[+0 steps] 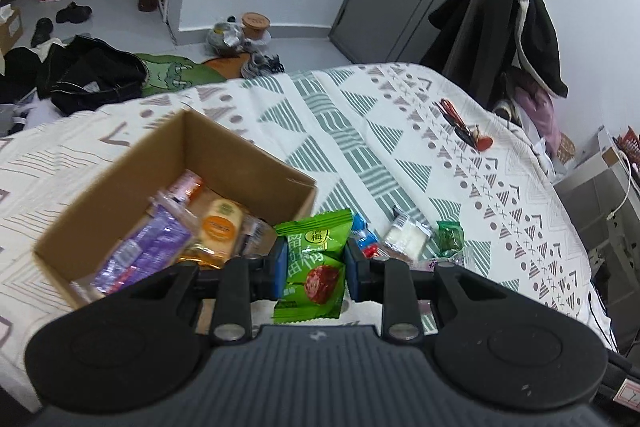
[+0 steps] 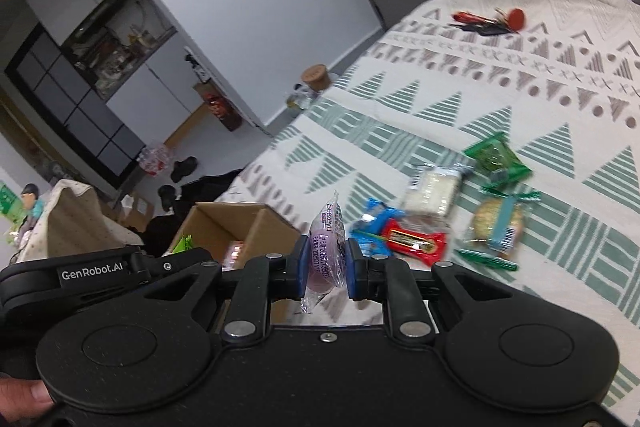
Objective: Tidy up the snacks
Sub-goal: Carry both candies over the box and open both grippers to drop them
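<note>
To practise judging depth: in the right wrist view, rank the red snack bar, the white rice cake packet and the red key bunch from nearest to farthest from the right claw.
1. Red snack bar, just right of the right claw.
2. White rice cake packet, farther up the cloth.
3. Red key bunch, near the far edge.

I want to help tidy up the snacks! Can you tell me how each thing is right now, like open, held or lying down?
Cardboard box: open, snacks inside.
Left gripper: jaws shut on the green plum packet.
Right gripper: jaws shut on the purple wrapped snack.
Red bar: sealed, lying on the bed cover.
Blue packet: lying beside the red bar.
White cracker pack: sealed, lying flat.
Green pouch: lying flat.
Keys: lying far off.
</note>
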Action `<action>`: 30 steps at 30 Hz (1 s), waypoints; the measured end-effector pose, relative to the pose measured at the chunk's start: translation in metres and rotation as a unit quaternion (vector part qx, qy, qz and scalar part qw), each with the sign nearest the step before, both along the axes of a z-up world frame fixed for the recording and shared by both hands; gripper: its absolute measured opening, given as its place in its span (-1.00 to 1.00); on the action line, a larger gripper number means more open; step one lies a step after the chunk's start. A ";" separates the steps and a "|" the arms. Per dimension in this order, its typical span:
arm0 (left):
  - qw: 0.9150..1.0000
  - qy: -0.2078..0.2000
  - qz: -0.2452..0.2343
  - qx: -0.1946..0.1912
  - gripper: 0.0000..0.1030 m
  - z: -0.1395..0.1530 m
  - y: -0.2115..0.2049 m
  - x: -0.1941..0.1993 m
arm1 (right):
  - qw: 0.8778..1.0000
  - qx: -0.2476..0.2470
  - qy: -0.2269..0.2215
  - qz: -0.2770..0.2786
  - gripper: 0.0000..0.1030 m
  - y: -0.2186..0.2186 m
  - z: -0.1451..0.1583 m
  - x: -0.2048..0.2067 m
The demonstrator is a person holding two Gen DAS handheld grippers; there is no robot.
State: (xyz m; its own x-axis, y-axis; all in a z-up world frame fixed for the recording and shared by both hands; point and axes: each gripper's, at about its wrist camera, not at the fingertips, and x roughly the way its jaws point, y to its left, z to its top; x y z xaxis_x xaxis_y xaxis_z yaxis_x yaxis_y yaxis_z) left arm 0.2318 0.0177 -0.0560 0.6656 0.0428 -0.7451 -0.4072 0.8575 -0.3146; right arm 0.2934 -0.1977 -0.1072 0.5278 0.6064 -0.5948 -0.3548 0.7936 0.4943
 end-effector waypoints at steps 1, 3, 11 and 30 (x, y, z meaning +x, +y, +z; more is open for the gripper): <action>1.000 -0.002 0.002 0.001 -0.46 0.002 0.003 -0.004 | 1.000 0.002 -0.002 0.002 -0.65 0.002 0.002 -0.001; 1.000 -0.004 0.009 0.000 -0.46 0.007 0.010 -0.010 | 1.000 0.010 -0.003 0.009 -0.66 0.007 0.005 -0.004; 0.999 -0.010 0.035 0.001 -0.46 0.018 0.040 -0.030 | 0.999 0.021 -0.022 0.025 -0.66 0.021 0.021 -0.018; 0.998 0.028 0.042 -0.047 -0.39 -0.013 0.083 -0.048 | 0.997 0.005 -0.038 0.073 -0.66 0.075 0.032 -0.039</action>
